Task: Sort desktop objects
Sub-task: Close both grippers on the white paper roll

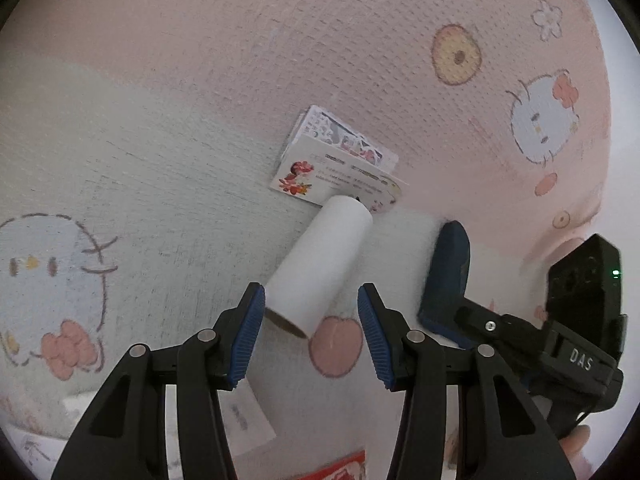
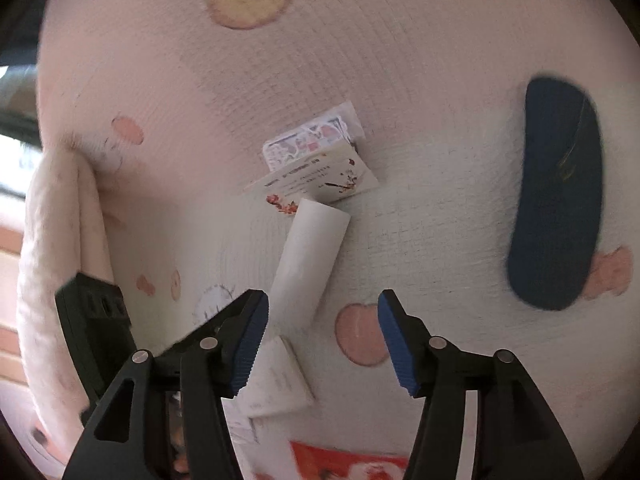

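Two grippers, left point(image 1: 310, 332) and right point(image 2: 322, 340), are held spread and empty above the cloth point(image 1: 180, 80). A white tube point(image 1: 318, 266) is seen lying just beyond the left fingertips, its far end touching the cards point(image 1: 340, 168); a blue case point(image 2: 558, 200) is seen to the right.

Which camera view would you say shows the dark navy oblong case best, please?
The right wrist view: the dark navy oblong case lies there in full outline on the cartoon-print pink cloth, unobstructed though slightly blurred. The left wrist view shows it foreshortened, its lower end hidden behind the other hand-held gripper.
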### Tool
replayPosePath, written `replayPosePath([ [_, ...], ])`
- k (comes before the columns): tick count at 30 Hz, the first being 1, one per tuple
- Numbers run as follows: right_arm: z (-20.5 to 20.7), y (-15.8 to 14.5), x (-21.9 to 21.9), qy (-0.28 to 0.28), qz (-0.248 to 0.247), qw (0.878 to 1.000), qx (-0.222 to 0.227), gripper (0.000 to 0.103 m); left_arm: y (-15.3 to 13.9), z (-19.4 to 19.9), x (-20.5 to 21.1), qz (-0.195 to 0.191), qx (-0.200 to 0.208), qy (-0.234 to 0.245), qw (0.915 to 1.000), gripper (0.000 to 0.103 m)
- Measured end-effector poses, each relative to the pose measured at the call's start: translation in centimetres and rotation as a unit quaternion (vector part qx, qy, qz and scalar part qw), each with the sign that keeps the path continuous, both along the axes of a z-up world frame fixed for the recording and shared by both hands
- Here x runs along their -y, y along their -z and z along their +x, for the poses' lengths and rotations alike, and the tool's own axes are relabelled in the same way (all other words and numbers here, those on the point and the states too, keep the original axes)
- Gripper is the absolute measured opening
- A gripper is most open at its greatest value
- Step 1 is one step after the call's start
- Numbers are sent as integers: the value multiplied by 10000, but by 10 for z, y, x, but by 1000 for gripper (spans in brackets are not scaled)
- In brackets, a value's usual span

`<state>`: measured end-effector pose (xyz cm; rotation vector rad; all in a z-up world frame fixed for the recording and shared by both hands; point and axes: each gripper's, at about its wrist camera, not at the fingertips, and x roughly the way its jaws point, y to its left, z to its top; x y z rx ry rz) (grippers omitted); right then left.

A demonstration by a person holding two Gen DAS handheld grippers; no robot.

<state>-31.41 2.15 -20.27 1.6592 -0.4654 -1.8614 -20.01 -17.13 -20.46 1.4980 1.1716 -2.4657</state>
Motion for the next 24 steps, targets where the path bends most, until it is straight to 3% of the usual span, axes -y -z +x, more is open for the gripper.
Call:
replayPosePath([
  [2,-5,10,2,237,-186,9991,301,55,7,-6,6,-60,20,22,10000,52],
  [4,-6,19,1,524,-453,9961,545,55,13,-9,12,187,0,-42,9998,47],
  [8,-3,35,-1,862,-693,9911,741,55,27,-11,23,428,12,-334,9985,34],
  [10,-3,42,0,945,-756,9893,816,56,32,-9,25,546,6,-470,9974,34],
  [12,-3,47,5,909,-787,9896,790,56,37,-7,25,797,-20,-463,9957,34],
  [17,-5,57,17,867,-876,9898,713,56,37,-10,13,802,-83,-258,9964,34],
  [21,-10,57,13,1149,-1067,9857,614,58,48,-8,6,1351,-28,-336,9903,34],
  [24,-11,54,12,1021,-884,9898,464,49,54,-5,-2,1636,19,-355,9859,34],
])
